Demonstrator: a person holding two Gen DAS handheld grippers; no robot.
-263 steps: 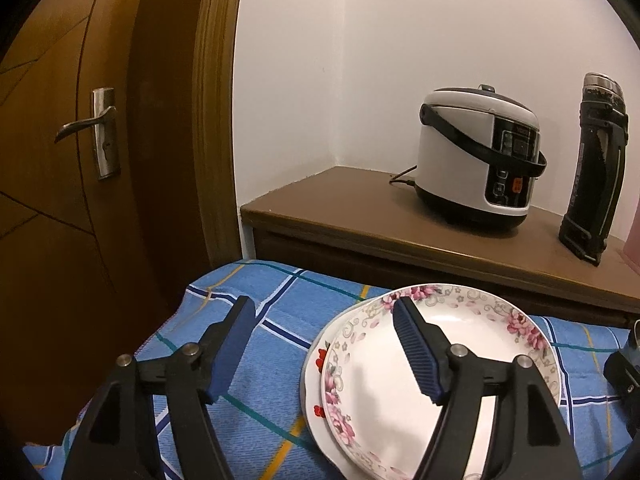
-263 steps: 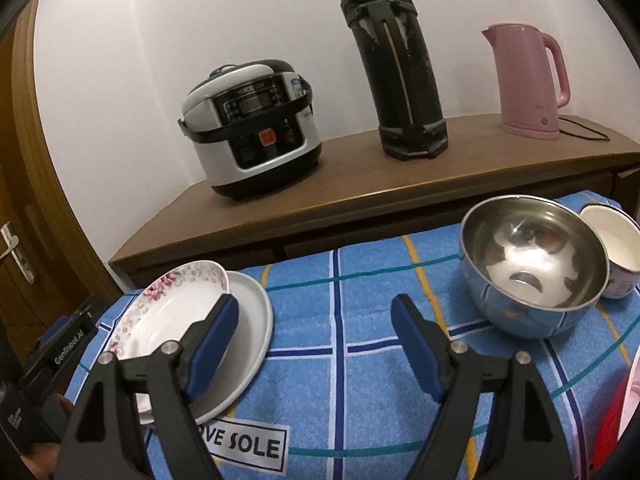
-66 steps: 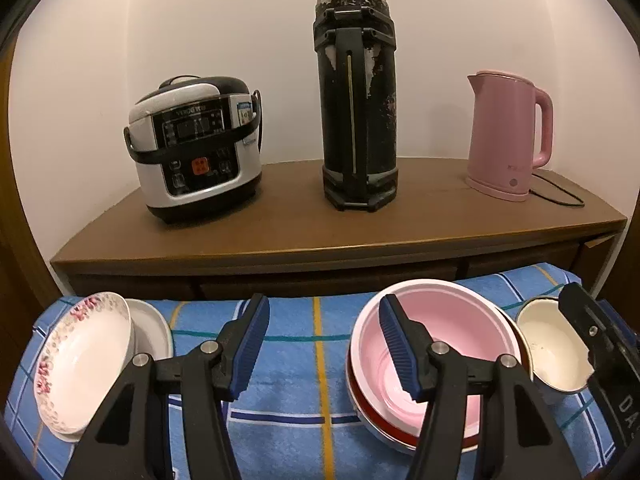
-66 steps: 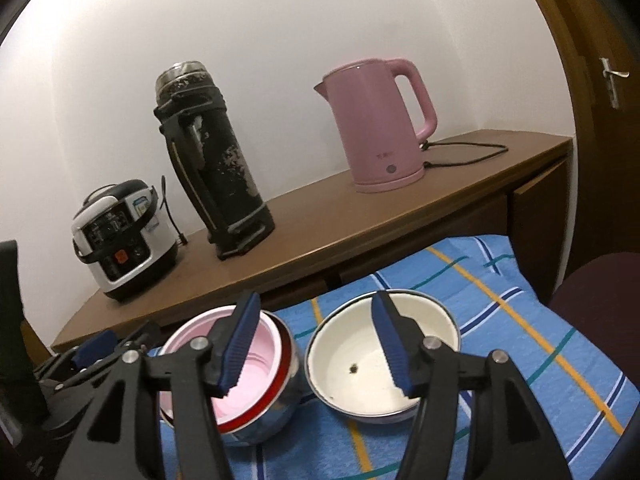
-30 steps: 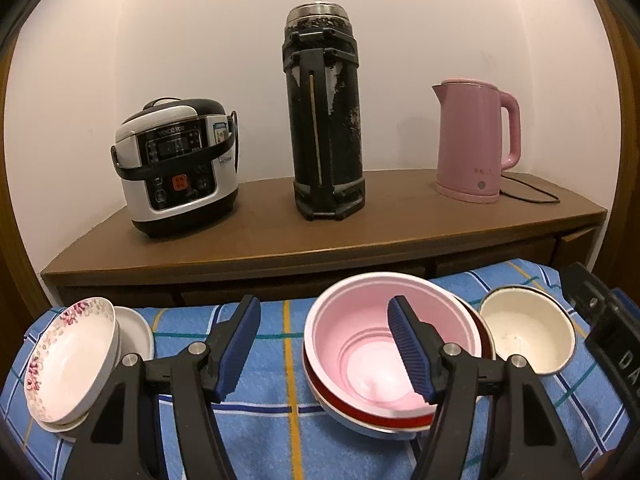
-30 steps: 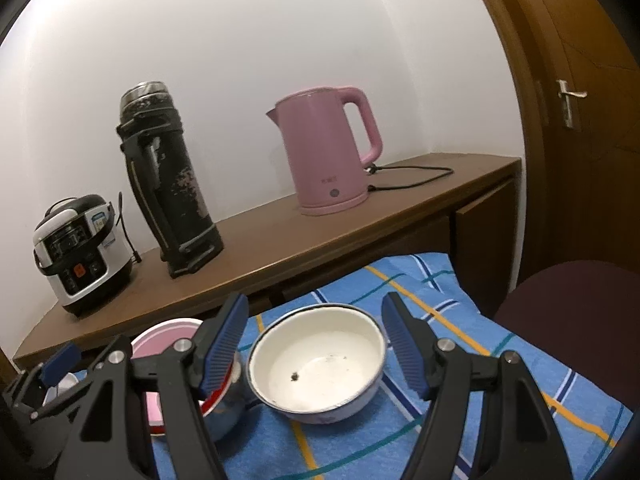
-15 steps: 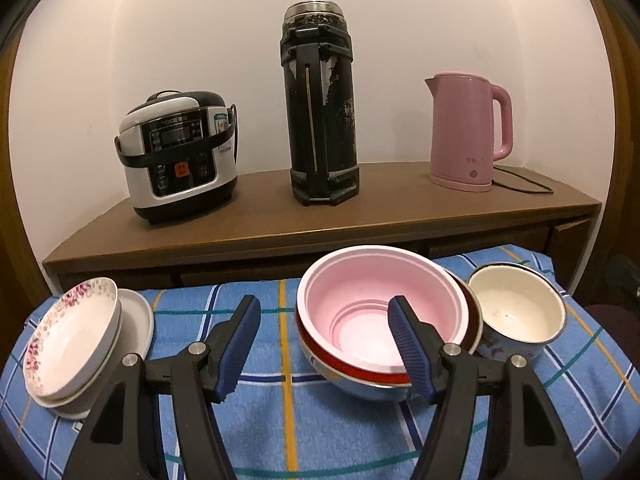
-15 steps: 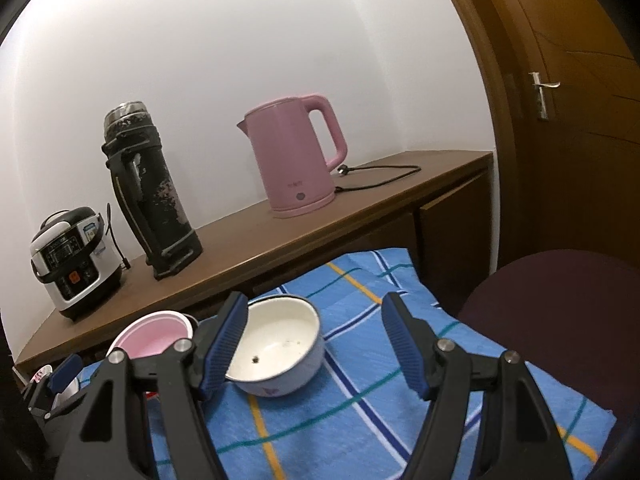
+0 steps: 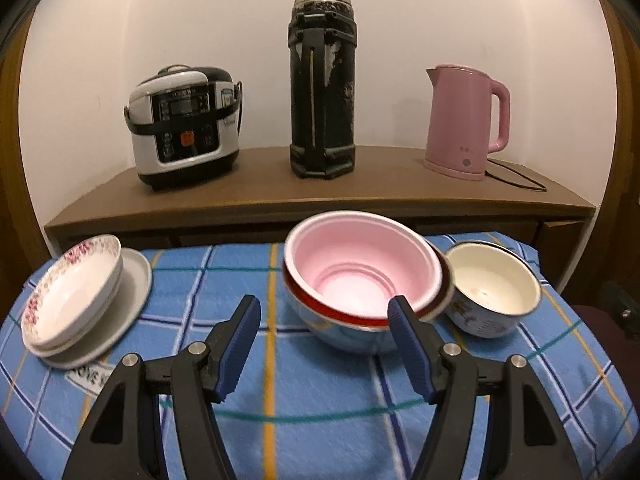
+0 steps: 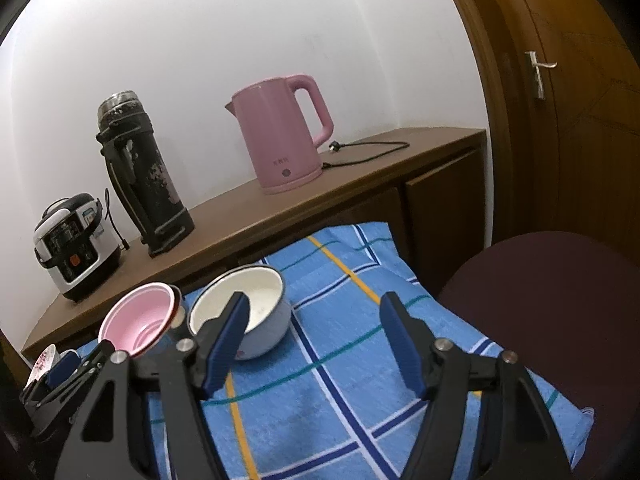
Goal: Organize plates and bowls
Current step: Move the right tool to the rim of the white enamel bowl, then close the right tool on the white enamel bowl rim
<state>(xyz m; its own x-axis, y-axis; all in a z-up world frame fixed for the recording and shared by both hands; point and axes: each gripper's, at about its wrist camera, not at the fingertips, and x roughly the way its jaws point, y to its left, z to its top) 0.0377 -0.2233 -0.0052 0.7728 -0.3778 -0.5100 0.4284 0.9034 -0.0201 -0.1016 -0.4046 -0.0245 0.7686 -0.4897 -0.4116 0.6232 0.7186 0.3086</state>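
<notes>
Running along the wall, a brown wooden sideboard (image 9: 256, 200) carries a rice cooker (image 9: 184, 126) toward its left end, a tall black flask (image 9: 322, 84) at mid-length and a pink kettle (image 9: 466, 122) toward its right end, all three well apart. Against its front edge stands a table under a blue checked cloth (image 9: 320, 432). A dark red chair seat (image 10: 560, 312) sits just off the cloth's right edge, before a wooden door (image 10: 580, 100).

On the cloth, near the back edge at centre, a steel bowl (image 9: 344, 334) holds a red bowl (image 9: 336, 306), which holds a pink bowl (image 9: 360, 264). Just beside this stack, toward the back right corner, stands a cream enamel bowl (image 9: 494, 288); whether they touch cannot be told. At the back left corner a floral plate (image 9: 70, 284) lies tilted on a plain white plate (image 9: 132, 280).

The left gripper (image 9: 324, 344) hangs over the cloth before the stack, jaws spread wide, nothing between them. The right gripper (image 10: 316, 340) is over bare cloth near the right edge; its jaws have just been closing, yet stand apart with nothing between them, the left finger (image 10: 228, 336) overlapping the cream bowl in the right wrist view
</notes>
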